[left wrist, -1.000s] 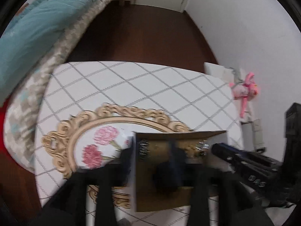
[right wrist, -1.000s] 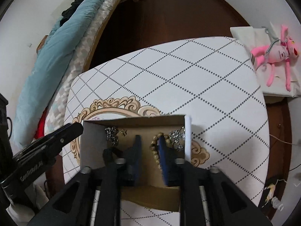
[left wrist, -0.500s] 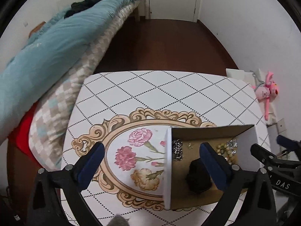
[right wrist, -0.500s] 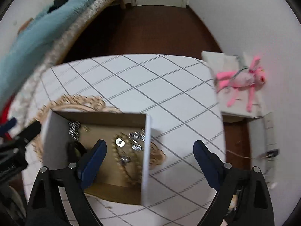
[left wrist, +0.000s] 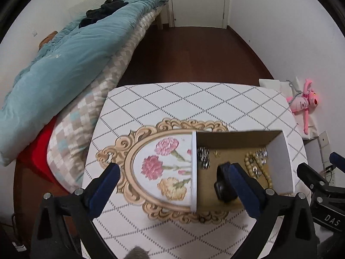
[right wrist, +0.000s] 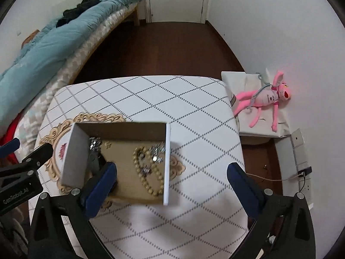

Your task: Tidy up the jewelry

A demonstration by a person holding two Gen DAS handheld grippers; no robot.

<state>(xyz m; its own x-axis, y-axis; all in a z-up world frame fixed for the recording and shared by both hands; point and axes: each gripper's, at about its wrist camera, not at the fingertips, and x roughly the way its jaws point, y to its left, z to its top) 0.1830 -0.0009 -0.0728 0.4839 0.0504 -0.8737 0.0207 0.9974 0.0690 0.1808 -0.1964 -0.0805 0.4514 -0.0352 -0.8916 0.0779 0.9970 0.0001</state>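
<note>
So, going left to right: bed with a teal quilt at 9–10 o'clock, off the table edge; table with a diamond-pattern cloth fills the middle. Left gripper has its jaws spread wide, holding nothing; its left finger sits over the flower print, its right finger over the box interior. The box, open cardboard with white walls, sits on the table, at 3 o'clock in the left view and 10–11 o'clock in the right view. Inside it, left to right in the right view: silver chain against the left wall, dark lump just below it (can't tell what it is), small gold piece, bead necklace looped near the right wall, with a silver cluster touching its top end. Right gripper is also spread wide and empty, with its left finger over the box's near-left corner and its right finger out over bare cloth. The necklace's long axis runs roughly 12-to-6 in the right view, about in line with those fingers. My read: the right gripper is nearer the necklace, sitting at 11 o'clock between its fingertips, so that side should go for it; the left is closer to the chain. Pink plush toy lies well apart at 2 o'clock, off the table.
</note>
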